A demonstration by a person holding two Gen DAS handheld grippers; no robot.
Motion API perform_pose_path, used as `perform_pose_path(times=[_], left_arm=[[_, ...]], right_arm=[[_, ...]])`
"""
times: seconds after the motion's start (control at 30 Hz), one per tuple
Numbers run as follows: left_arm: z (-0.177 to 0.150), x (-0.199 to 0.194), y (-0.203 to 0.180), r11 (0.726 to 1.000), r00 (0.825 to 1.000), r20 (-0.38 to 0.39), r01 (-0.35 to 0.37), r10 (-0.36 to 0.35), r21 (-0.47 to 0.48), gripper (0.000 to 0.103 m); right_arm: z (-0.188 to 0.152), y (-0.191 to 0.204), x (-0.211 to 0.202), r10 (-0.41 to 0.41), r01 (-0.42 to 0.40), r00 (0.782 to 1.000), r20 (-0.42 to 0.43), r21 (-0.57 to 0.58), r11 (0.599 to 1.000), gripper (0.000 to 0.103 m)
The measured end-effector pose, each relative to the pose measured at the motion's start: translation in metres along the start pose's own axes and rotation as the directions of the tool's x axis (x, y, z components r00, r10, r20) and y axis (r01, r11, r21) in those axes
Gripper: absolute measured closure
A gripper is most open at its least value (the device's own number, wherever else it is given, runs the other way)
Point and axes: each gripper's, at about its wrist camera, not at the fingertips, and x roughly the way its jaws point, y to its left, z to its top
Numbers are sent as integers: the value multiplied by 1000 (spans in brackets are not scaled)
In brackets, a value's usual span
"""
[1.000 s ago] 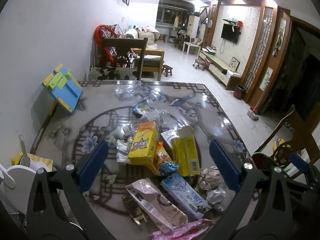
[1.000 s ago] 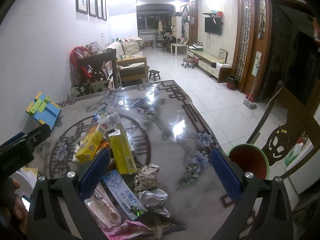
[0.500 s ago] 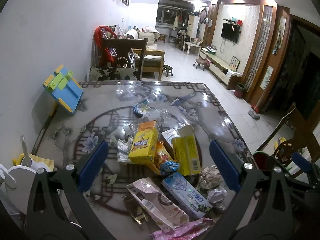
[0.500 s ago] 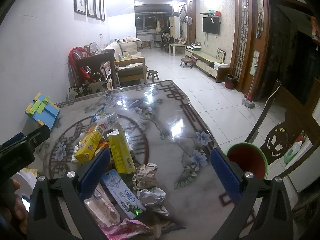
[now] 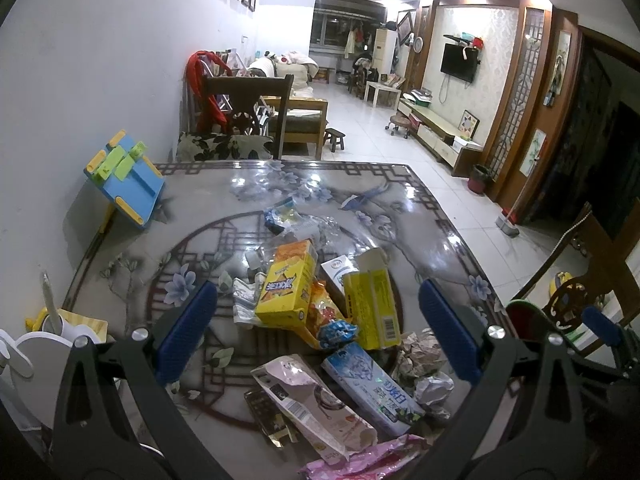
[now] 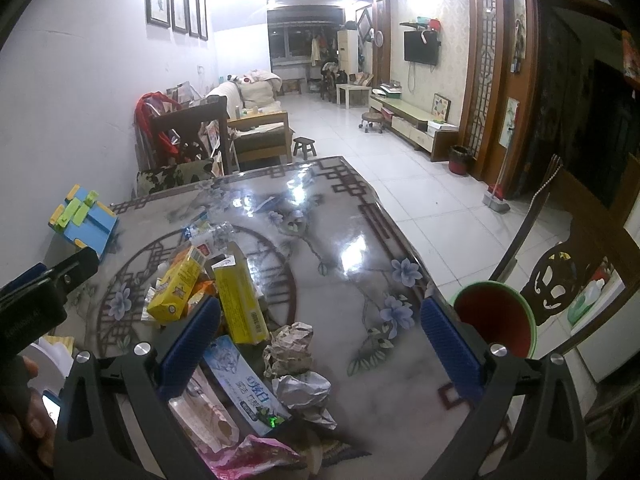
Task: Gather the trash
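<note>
Trash (image 5: 320,320), boxes, wrappers and crumpled paper (image 6: 289,348), lies heaped near the table's (image 6: 340,216) near edge. I hold my left gripper (image 5: 318,336) and right gripper (image 6: 320,338) above it, both spread wide and empty; a red-lined bin (image 6: 494,322) stands beside the right edge.

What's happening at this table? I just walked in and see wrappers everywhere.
A person holds a claw in each hand over a table strewn with trash. The left claw and right claw are both open and empty, hovering above the pile: yellow boxes, a blue-white carton, crumpled paper. A red bin with a green rim waits beside the table's edge. Nothing is picked up yet.
</note>
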Motion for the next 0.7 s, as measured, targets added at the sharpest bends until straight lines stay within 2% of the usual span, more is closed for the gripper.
perform_pose_path(times=[0.53, 0.7], left_arm=[[-5, 11, -1, 1000, 1000, -30, -10, 10, 10, 4], [-5, 18, 0, 1000, 999, -38, -23, 24, 22, 4]], right_arm=[[-3, 1, 7, 1, -1, 1000, -27, 4, 1000, 7], [-3, 2, 23, 3, -3, 999, -52, 0, 1000, 7]])
